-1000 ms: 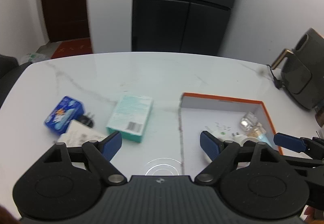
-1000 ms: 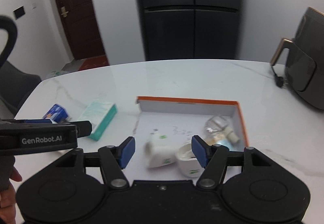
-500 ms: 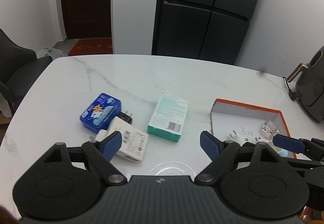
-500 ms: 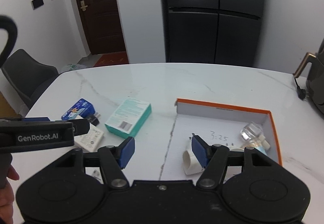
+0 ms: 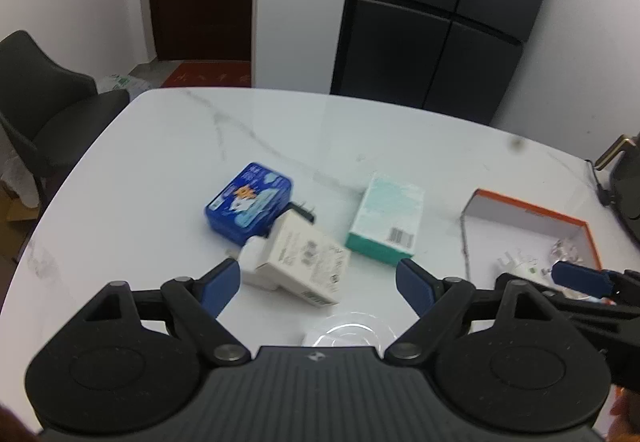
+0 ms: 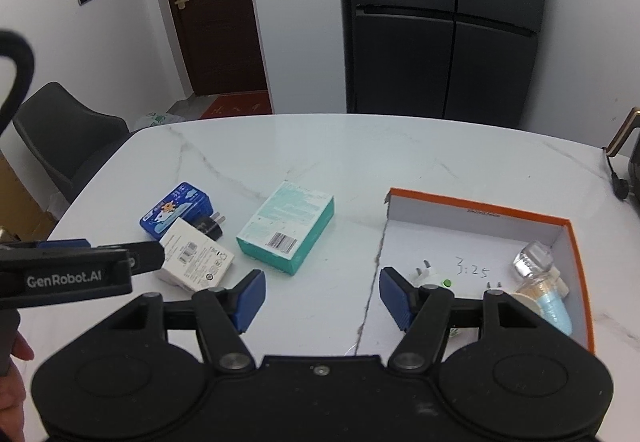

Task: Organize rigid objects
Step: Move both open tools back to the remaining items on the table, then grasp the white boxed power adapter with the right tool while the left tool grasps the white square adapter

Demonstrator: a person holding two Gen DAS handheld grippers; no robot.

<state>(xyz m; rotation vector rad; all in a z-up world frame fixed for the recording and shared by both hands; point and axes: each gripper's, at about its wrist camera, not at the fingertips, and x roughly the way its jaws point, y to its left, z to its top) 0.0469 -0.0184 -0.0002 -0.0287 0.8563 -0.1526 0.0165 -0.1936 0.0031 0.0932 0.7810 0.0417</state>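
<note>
Left gripper (image 5: 318, 284) standing wide open, holding nothing, touching nothing. Right gripper (image 6: 322, 296) jaws opening, nothing between them but bare table (image 6: 340, 158).

Orange-rimmed box (image 6: 476, 204) lying at right, holding white plug (image 6: 430, 274), clear bottle with blue end (image 6: 540, 282) and more small items partly hidden behind right gripper.

White charger box (image 5: 306, 256) lying just ahead of left gripper, touching blue tin (image 5: 248, 202). Teal box (image 5: 386, 218) lying near, between charger box and orange-rimmed box.
</note>
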